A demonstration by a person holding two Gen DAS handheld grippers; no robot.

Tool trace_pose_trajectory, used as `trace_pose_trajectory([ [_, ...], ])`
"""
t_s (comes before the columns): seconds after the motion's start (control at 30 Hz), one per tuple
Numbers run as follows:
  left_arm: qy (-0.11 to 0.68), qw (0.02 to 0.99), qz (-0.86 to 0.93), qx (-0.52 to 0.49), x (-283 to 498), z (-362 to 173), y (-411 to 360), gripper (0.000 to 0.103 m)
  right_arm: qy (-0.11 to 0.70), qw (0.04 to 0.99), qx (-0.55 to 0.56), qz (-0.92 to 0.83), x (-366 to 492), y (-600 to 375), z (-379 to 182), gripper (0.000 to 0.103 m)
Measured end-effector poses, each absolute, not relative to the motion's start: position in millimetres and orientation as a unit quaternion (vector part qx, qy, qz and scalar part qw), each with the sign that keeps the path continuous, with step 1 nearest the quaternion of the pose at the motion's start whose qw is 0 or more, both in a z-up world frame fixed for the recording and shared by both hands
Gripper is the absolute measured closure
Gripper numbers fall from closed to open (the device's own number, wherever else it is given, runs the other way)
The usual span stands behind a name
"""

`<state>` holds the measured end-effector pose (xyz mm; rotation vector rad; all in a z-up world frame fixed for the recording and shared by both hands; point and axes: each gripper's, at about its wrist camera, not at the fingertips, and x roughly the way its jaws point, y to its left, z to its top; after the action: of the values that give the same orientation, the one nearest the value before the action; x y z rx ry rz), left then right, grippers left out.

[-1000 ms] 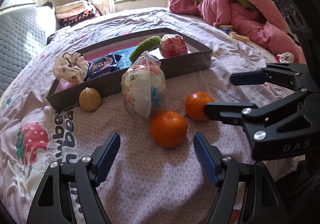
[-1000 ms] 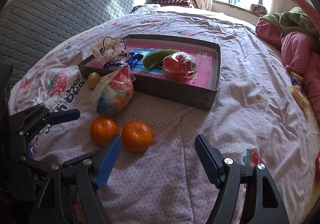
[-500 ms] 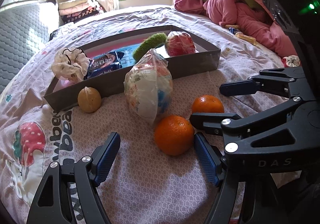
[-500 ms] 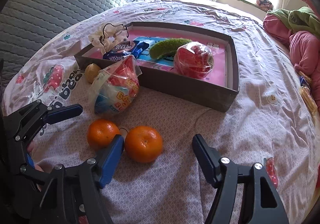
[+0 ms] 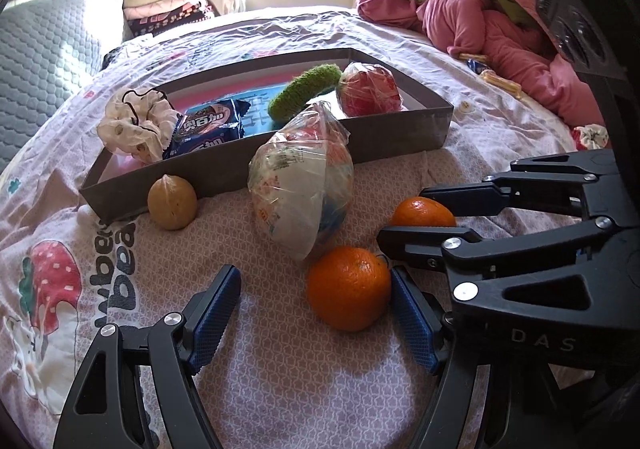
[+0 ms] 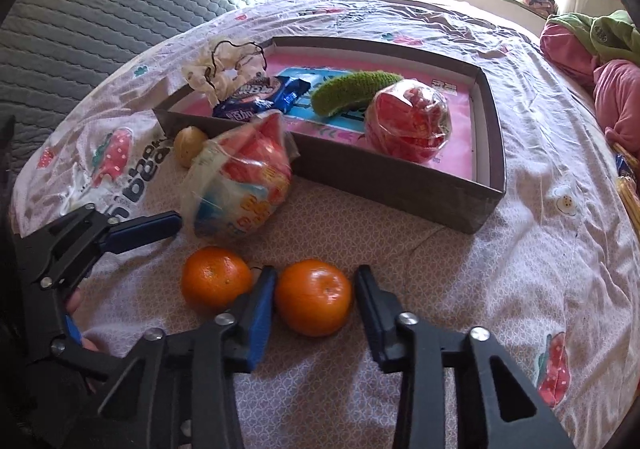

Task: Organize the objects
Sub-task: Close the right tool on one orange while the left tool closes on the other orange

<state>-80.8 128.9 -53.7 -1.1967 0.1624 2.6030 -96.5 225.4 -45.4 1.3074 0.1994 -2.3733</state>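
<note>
Two oranges lie on the bedspread in front of a grey box [image 5: 280, 165]. My right gripper [image 6: 316, 299] straddles the right-hand orange [image 6: 314, 297]; its jaws are closing and both pads stand against the fruit's sides. In the left wrist view that same orange [image 5: 424, 211] sits between the right gripper's [image 5: 402, 217] black fingers. My left gripper [image 5: 316, 313] is wide open around the nearer orange [image 5: 348, 289], which rests close to its right pad without being gripped. This orange [image 6: 216, 277] lies just left of the right gripper.
A clear bag of snacks [image 5: 304, 185] and a tan round fruit [image 5: 172, 203] lean against the box's front wall. Inside lie a white scrunchie [image 5: 132, 125], a blue biscuit packet [image 5: 208, 127], a green fuzzy piece [image 5: 304, 95] and a red wrapped ball [image 5: 370, 91]. Pink bedding [image 5: 500, 29] is piled at the back right.
My right gripper came forward and down over the right-hand orange, and its jaws narrowed from wide open to the fruit's sides. The left gripper stayed open in place.
</note>
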Motion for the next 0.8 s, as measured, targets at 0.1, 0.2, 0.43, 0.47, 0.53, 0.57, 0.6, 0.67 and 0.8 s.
trace_pose_trajectory([
  [0.1,0.052,0.137,0.897,-0.416,-83,-55,131,0.033,0.068,0.213,0.471,-0.853,-96,227,-45,0.066],
  [0.2,0.050,0.141,0.896,-0.419,-85,-55,134,0.041,0.066,0.212,0.470,-0.854,-96,229,-43,0.066],
  [0.43,0.043,0.161,0.892,-0.421,-82,-52,141,0.063,0.055,0.199,0.458,-0.865,-96,240,-37,0.066],
  [0.47,0.041,0.164,0.891,-0.421,-82,-51,141,0.063,0.051,0.197,0.455,-0.867,-97,243,-35,0.066],
  [0.53,0.031,0.172,0.890,-0.422,-80,-49,140,0.064,0.044,0.194,0.449,-0.871,-97,247,-32,0.066],
  [0.57,0.030,0.177,0.889,-0.421,-79,-48,140,0.064,0.040,0.193,0.447,-0.873,-97,249,-30,0.066],
  [0.6,0.030,0.179,0.890,-0.419,-78,-46,140,0.064,0.037,0.191,0.445,-0.874,-97,251,-29,0.066],
  [0.67,0.034,0.185,0.892,-0.412,-73,-42,141,0.064,0.030,0.189,0.439,-0.878,-98,255,-25,0.066],
  [0.8,0.038,0.190,0.898,-0.394,-64,-30,141,0.064,0.017,0.190,0.429,-0.883,-97,260,-18,0.066],
])
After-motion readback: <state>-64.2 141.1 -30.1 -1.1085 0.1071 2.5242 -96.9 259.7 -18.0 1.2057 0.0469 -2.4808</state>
